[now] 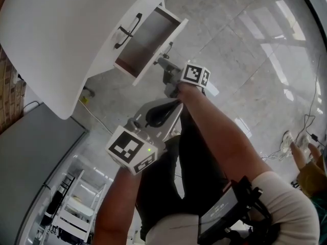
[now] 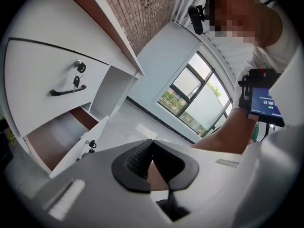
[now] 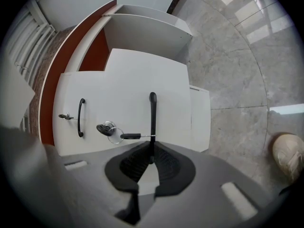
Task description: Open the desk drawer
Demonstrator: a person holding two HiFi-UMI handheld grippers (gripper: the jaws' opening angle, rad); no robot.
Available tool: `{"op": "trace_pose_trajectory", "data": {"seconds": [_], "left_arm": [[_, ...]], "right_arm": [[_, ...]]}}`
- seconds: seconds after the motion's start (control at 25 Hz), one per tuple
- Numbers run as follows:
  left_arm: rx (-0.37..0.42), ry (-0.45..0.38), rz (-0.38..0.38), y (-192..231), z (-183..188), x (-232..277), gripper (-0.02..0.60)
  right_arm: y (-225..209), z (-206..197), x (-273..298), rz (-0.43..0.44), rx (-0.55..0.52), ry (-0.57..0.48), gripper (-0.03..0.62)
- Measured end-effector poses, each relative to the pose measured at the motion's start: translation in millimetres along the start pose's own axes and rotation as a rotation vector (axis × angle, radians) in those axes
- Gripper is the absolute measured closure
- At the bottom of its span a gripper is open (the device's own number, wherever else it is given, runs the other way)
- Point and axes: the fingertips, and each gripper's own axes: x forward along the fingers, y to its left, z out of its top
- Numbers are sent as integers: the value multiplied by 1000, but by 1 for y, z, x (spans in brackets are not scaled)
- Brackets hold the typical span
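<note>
The white desk has two drawers. The upper drawer is closed, with a black handle and a key in its lock. The lower drawer stands pulled out, its brown inside showing. My right gripper is shut on the lower drawer's black handle, beside a lock with hanging keys. In the head view the right gripper sits at the drawer's front panel. My left gripper hangs lower, away from the desk; the left gripper is shut on nothing.
A grey cabinet stands beside the desk, with a white rack below it. Cables lie on the marble floor at the right. A shoe shows near the drawer. A large window is far off.
</note>
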Motion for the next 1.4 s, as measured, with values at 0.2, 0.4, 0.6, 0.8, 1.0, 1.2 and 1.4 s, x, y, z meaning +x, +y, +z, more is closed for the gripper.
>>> {"op": "trace_pose_trajectory", "data": {"seconds": [0.2, 0.4, 0.6, 0.8, 1.0, 1.2, 1.4], "left_arm": [[-2, -1, 2, 0, -2, -4, 577], [-4, -4, 7, 2, 0, -6, 577], [-6, -2, 5, 2, 2, -6, 577], [-1, 5, -2, -5, 6, -6, 577], [5, 12, -17, -25, 16, -9, 577], [21, 11, -33, -52, 31, -15, 577], [44, 26, -44, -86, 48, -33, 577]], "right_arm": [[-2, 0, -1, -11, 7, -10, 569], [1, -2, -1, -22, -32, -2, 563], [-3, -3, -10, -44, -55, 16, 553], [0, -4, -26, -64, -70, 23, 549], [16, -11, -50, -66, -60, 43, 549], [39, -23, -80, -67, -67, 68, 549], [73, -42, -113, -72, -77, 101, 549]]}}
